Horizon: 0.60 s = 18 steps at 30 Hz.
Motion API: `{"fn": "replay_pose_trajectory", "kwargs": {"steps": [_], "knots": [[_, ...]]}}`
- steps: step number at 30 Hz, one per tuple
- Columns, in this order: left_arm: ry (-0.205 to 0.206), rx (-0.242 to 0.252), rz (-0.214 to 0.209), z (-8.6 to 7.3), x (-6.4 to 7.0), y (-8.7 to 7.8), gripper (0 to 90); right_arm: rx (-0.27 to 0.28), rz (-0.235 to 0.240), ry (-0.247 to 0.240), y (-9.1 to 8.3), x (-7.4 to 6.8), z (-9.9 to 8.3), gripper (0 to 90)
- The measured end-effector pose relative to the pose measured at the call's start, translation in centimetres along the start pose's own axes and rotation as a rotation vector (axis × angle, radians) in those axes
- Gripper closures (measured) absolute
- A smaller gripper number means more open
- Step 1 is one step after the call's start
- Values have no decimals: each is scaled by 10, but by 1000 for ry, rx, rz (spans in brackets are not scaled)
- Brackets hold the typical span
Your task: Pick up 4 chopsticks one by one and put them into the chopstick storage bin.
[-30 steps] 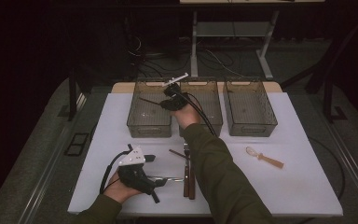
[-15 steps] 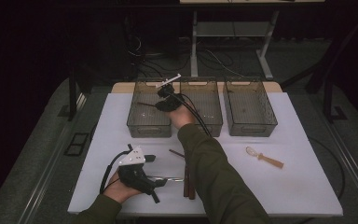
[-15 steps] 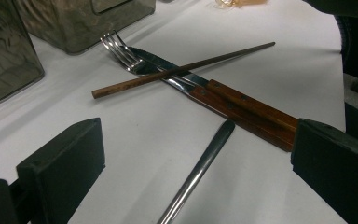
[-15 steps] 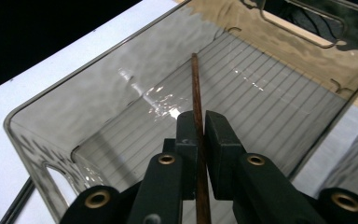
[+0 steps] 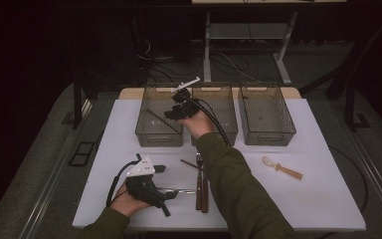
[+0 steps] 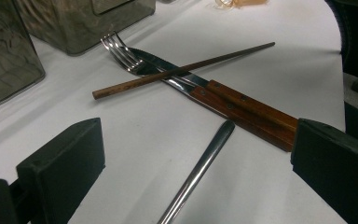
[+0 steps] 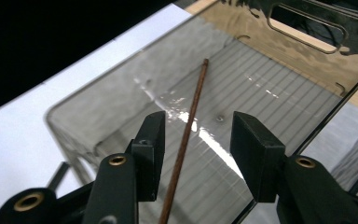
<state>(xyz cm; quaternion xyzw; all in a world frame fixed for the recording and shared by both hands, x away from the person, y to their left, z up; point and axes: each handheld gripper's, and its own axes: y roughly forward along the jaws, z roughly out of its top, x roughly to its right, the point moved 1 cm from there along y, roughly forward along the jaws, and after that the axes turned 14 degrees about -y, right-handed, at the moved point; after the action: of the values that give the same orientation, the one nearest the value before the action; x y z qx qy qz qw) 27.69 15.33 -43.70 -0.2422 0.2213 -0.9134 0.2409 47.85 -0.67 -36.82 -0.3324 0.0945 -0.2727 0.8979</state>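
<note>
Right gripper up at 12 o'clock of the white desk, hovering over the leftmost of three smoky transparent plastic bins lined along the far edge. Jaws apart, nothing pinched. From the right gripper view: thin brown wooden chopstick lying on the ribbed floor of that bin, running lengthwise beneath the gap between the jaws, apart from both. From the high view: same chopstick as a dark diagonal line in the left bin; middle bin and right bin with no contents discernible.

Left gripper low at 7 o'clock of the desk, jaws spread wide, holding nothing. Slim silver metal handle lying on the desk between them, touching neither, utensil head hidden. In the left gripper view, detail that the high view blurs: second brown wooden chopstick lying crosswise on a steel fork with a riveted wooden handle; beside the fork, pressed close, a second wooden-handled piece, seemingly a knife. From above, this cluster around 6 o'clock, partly under the right sleeve.

Pale plastic spoon with a tan wooden handle alone toward 4 o'clock, well apart from everything.

Count: three bins, two chopsticks, one fork, one probable knife, one silver handle, one spoon.
</note>
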Motion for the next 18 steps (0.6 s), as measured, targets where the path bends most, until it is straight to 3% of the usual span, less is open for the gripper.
{"fn": "replay_pose_trajectory", "kwargs": {"steps": [6, 13, 18], "knots": [[-3, -3, -1, 0, 0, 0, 16, 19, 67, -42, -21, -11, -7, 700], [-1, -3, 5, 0, 0, 1, 16, -7, 122, -81, -45, -20, -26, 890], [-6, 2, 7, -1, 0, 2, 16, -41, 124, -104, -53, -25, -38, 897]]}}
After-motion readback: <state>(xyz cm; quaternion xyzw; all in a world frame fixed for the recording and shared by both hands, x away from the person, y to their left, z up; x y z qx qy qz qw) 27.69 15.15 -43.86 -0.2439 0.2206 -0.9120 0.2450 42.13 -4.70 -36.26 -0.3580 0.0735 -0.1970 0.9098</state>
